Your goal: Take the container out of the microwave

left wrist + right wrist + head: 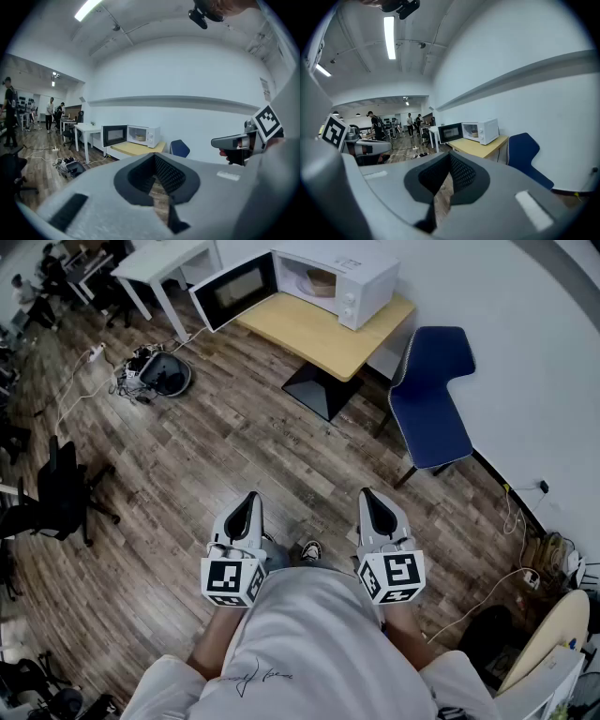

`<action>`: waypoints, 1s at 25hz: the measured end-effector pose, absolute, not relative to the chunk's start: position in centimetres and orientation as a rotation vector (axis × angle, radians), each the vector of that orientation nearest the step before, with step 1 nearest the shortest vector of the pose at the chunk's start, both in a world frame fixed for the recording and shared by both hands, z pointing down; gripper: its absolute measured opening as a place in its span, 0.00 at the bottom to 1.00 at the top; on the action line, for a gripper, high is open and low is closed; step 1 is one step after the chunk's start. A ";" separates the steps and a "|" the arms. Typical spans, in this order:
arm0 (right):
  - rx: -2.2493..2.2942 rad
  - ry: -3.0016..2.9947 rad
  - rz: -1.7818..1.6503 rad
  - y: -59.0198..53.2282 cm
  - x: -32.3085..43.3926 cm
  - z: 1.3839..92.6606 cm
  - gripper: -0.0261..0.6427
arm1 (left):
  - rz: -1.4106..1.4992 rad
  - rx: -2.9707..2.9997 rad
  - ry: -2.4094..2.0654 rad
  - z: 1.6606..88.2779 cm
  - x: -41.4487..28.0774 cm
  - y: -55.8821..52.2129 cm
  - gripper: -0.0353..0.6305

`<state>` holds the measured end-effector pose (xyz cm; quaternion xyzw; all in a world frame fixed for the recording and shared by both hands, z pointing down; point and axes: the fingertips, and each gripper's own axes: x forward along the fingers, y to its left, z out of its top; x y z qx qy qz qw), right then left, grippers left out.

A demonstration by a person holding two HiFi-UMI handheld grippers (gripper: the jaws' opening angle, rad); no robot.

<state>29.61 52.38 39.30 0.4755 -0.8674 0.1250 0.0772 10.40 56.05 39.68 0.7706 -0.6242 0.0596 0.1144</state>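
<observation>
While only gripper views show ceiling lamp, container seems inside microwave.

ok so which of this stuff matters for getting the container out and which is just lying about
For the job: microwave, open door, container, left gripper, right gripper.
Lying about: blue chair, white table, floor cables, black office chair.

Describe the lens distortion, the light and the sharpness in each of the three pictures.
Head view: fisheye, floor planks curve, corners dark; microwave sharp. Left gripper view: round black border, a lamp glares, near jaws soft. Right gripper view: same border, bright lamp, wall ledge bows.
</observation>
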 end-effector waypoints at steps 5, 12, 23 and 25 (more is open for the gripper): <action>1.425 -2.610 0.378 51.8 30.1 38.9 0.05 | 0.161 2.260 -1.847 38.7 10.7 55.4 0.05; 1.412 -2.716 0.365 52.4 29.7 38.0 0.05 | 0.183 2.214 -1.869 38.0 10.1 55.9 0.05; 1.413 -2.684 0.424 48.1 27.3 38.7 0.05 | 0.184 2.242 -1.851 38.6 9.5 51.8 0.05; 1.384 -2.678 0.435 46.7 26.4 38.8 0.05 | 0.164 2.264 -1.871 38.1 8.9 50.2 0.05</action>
